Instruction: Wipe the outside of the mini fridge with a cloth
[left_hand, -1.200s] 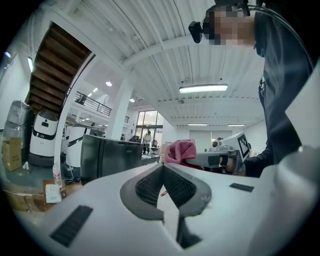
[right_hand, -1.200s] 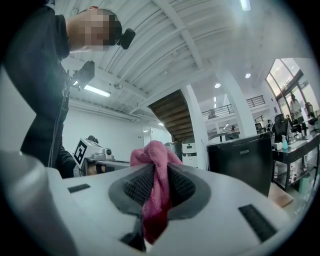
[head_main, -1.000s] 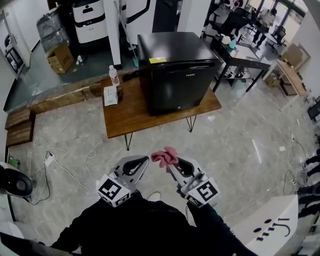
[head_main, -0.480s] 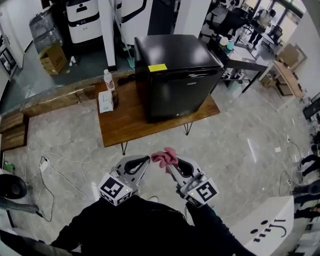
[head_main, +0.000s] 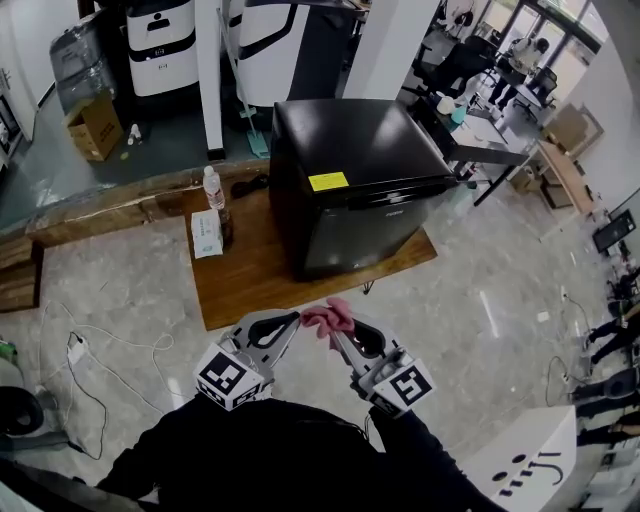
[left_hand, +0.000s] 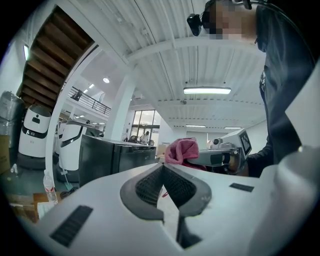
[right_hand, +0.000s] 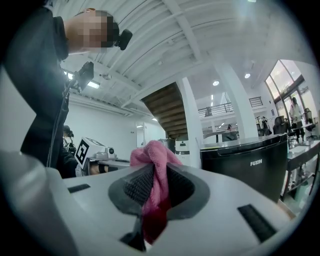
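A person stands well back from the fridge, a gripper in each hand, with the wiping not yet begun. The right gripper pinches a pink cloth between its jaws; the cloth bunches above the tips and a tail hangs below them. The left gripper has its jaws pressed together with nothing between them, and is held just beside the right one at chest height.

The black fridge sits on a low wooden table, its door shut and a yellow sticker near the top front edge. A bottle and a small box stand on the table to its left.

The cloth is nowhere near any face of the fridge, so the job appears to be at the approach stage: the cloth is in hand, and the top, door and sides are all left to wipe. No view shows the fridge's back, or whether its surfaces are dirty.
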